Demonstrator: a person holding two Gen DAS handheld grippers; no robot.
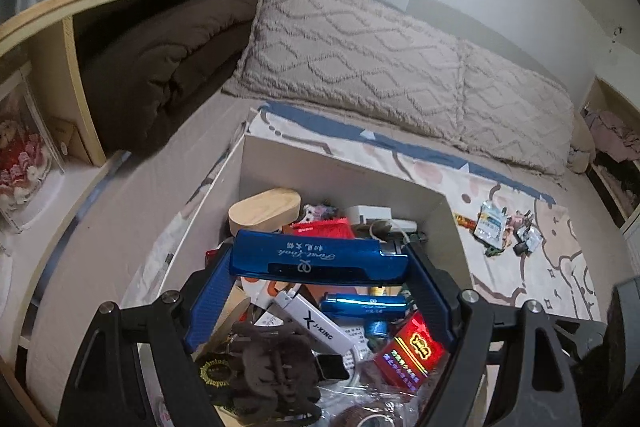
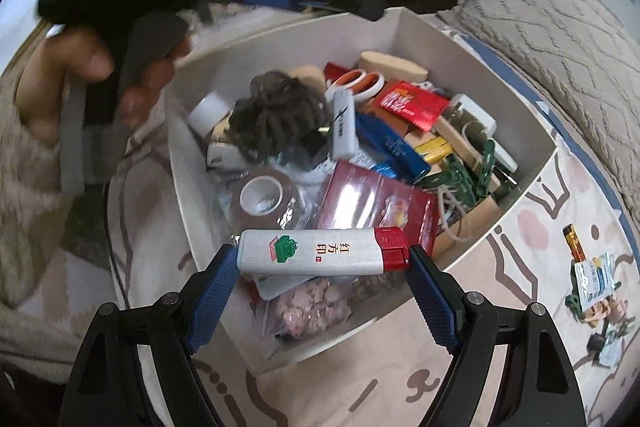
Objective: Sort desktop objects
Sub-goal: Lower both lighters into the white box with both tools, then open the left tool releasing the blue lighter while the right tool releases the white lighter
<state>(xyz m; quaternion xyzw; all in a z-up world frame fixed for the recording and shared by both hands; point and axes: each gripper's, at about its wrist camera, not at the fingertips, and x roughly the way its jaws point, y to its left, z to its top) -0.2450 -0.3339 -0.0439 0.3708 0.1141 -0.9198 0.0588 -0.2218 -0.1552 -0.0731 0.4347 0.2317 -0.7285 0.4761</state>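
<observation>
My left gripper (image 1: 320, 269) is pinching a blue lighter (image 1: 320, 259) end to end, crosswise at the very tips of the pads, and my right gripper (image 2: 322, 259) is doing the same with a white lighter with a red cap (image 2: 324, 253). Both are clamped along their length, so the jaws stand wide and the contact is only at the small end faces; I judge that a twist of either wrist could pivot a lighter out and drop it. Directly below and ahead of both grippers is the white box (image 1: 340, 167), crammed full: a second, smaller blue lighter (image 1: 366, 307) and a white J-KING lighter (image 1: 316, 325) just under my left fingers, a brown hair claw (image 2: 276, 115), a tape roll (image 2: 264, 197) and a red packet (image 2: 376, 203) beyond my right ones. Anything that falls there would sink into the clutter and be hard to find again. My two grippers are also close over the same box, so they could knock each other. To the right, on the patterned sheet (image 2: 520, 267), lies a small pile of sorted bits (image 2: 596, 291); a careless swing that way could scatter it.
</observation>
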